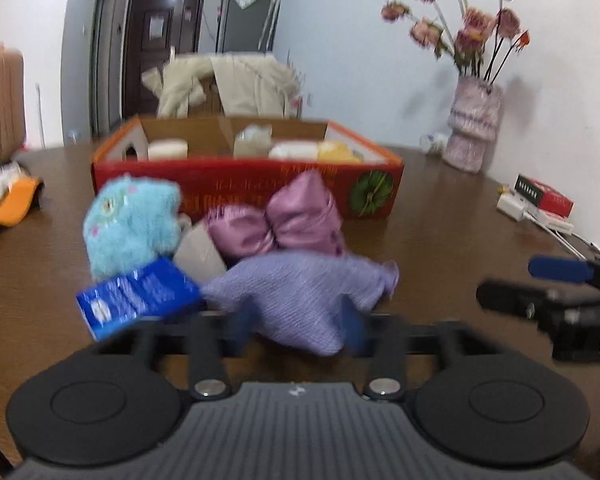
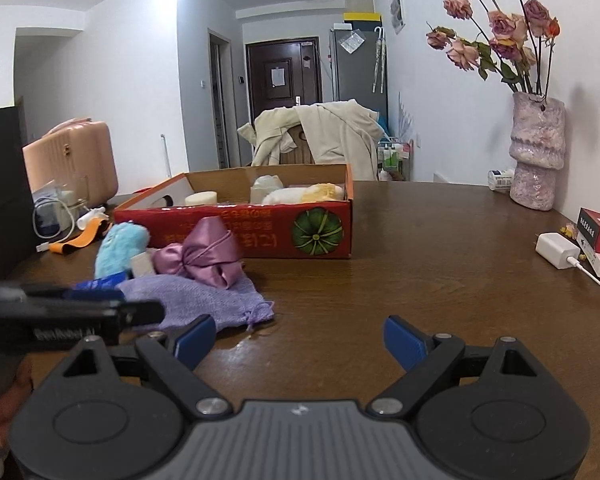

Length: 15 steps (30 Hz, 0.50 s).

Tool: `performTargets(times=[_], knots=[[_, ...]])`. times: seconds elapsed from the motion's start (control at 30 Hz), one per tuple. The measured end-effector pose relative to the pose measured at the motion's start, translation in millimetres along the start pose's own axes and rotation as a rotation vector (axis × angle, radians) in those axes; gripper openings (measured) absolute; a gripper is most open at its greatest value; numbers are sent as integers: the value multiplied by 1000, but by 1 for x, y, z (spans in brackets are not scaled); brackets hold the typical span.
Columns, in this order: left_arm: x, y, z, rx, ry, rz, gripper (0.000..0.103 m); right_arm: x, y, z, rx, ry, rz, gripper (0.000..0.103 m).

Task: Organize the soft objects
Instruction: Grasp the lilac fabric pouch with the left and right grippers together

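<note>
Lilac knitted pouch [image 1: 300,300], limp, rumpled

Brown table [image 2: 420,264] carries red box [image 2: 260,232], lilac pouch [image 2: 204,300], vase [image 2: 536,156], charger [image 2: 556,250].

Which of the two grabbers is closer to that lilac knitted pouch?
Left. The left gripper has its jaws around the lilac knitted pouch; the right gripper sits open over bare table beside it.
</note>
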State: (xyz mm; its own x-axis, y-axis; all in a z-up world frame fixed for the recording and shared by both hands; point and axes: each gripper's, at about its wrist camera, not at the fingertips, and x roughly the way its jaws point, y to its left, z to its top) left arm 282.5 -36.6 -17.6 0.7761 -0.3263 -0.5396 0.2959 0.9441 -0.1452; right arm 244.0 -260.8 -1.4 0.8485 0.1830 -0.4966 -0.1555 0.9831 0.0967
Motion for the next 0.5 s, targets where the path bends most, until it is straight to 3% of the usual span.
performTargets(times=[0.1,0.3,0.5], knots=[[-9,15,-8,-45,23,-48,17,12,2,3,13,19,45,90],[-45,30,-27,-5,40,-116,17,36,29,4,-6,66,159,86],[-56,42,-35,-10,38,-95,17,59,66,0,-70,133,214,68]])
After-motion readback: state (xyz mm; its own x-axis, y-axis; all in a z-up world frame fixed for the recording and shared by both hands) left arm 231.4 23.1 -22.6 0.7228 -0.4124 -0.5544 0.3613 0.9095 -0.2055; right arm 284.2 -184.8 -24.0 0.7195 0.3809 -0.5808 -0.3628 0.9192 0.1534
